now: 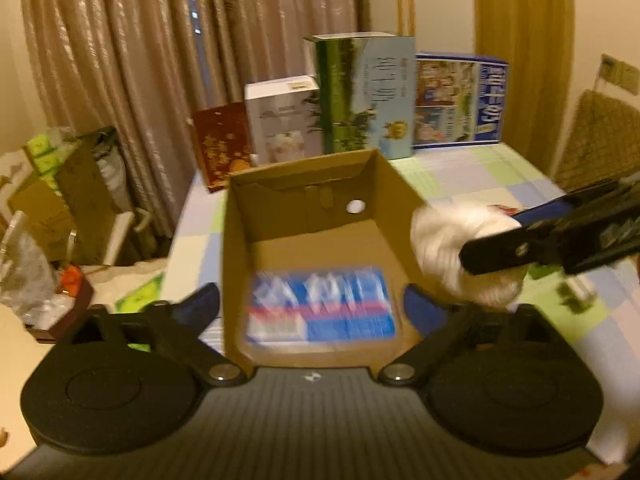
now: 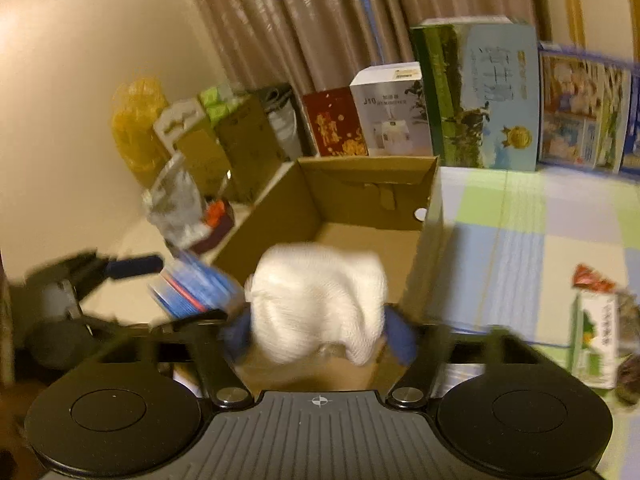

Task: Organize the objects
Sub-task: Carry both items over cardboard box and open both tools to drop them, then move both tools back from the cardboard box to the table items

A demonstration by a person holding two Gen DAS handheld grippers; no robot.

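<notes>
Cardboard open-top brown box [image 1: 320, 216] on the worktop's left edge is nearly empty: left claw [image 1: 312, 304] spread wide, blue-white packet [image 1: 320, 308] between its fingers, right claw [image 2: 316, 332] clenched on a white knitted bundle [image 2: 320, 300] over the box, snack packs [image 2: 596, 332] left.

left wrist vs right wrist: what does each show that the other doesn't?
Only the left wrist view: the wicker chair back at far right, and the left gripper with its jaws wide apart around the blue packet, which looks to be over the box floor.

Only the right wrist view: the yellow bag by the wall, the green-and-white carton on the tablecloth, and the right gripper with its jaws shut on the white bundle.

Both: the open cardboard box, the upright product boxes behind it, the curtain, the checked tablecloth.
</notes>
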